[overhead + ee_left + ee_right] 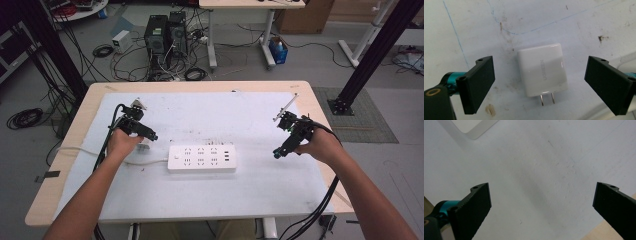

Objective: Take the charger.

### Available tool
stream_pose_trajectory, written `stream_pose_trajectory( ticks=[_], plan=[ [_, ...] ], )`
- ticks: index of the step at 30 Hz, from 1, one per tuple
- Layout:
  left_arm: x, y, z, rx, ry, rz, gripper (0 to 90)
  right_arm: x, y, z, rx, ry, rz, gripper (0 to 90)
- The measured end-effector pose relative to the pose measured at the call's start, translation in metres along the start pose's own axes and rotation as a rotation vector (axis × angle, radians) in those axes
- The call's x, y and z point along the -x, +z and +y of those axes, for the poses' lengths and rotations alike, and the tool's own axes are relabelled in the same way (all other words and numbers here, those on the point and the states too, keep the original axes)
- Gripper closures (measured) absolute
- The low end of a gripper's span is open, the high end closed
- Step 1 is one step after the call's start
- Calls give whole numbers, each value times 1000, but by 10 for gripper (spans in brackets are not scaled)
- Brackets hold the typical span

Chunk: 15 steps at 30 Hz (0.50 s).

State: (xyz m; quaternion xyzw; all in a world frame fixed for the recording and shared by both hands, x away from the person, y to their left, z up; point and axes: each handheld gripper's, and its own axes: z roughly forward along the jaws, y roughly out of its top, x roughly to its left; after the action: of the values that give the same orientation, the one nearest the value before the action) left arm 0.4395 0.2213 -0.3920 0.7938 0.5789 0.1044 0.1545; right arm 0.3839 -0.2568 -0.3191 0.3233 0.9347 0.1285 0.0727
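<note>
- The left tool (pixel 539 85) is held spread wide, its jaws flanking the white charger (pixel 542 73) lying flat on the bench (pixel 529 22).
- The charger's prongs are pointed back toward the tool.
- The right tool (pixel 541 207) is held released, well apart.

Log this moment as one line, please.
left gripper: open, straddling white charger lying flat, no contact | right gripper: open, holding nothing | power strip: nothing plugged in
</note>
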Motion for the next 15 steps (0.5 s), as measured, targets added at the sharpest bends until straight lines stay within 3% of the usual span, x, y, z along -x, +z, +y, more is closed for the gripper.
stream_pose_trajectory(
  ticks=[5,15],
  plan=[
    [0,9,-1,-8,-21,5,99,0,2,0,-3,-2,2,11],
    [-2,19,-4,-12,-16,-23,192,1,4,-2,-3,8,9,11]
  ],
)
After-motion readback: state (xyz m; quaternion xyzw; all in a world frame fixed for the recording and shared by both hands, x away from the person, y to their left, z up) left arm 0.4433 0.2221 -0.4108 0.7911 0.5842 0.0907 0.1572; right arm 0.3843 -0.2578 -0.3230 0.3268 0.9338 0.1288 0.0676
